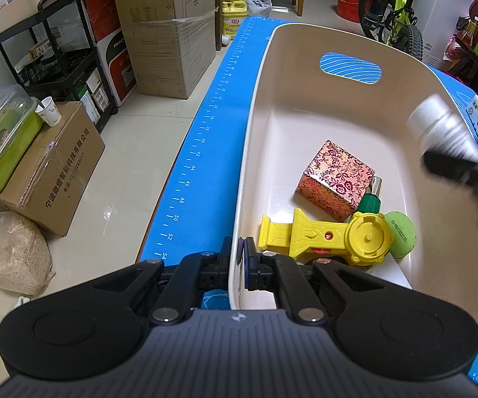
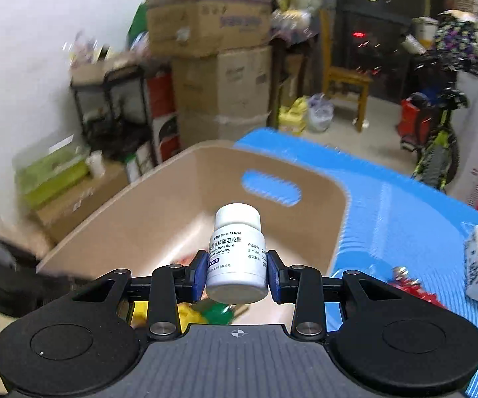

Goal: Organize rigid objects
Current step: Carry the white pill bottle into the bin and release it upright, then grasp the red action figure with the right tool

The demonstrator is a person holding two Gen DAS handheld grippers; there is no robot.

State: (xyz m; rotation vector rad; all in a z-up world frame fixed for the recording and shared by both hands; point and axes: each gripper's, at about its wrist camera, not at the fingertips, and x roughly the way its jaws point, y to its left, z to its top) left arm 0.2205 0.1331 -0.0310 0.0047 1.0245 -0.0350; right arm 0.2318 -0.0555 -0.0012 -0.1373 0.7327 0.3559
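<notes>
The left gripper is pinching the near rim of the cream bin, which is sitting on the blue mat. The right gripper is squeezing a white pill bottle above the bin.

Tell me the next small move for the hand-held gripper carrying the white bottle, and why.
Probably carry it on over the bin and lower it before opening. The right hand-held gripper is shut on the white bottle above the beige bin's near rim, while the left hand-held gripper clamps that rim, steadying it.
</notes>
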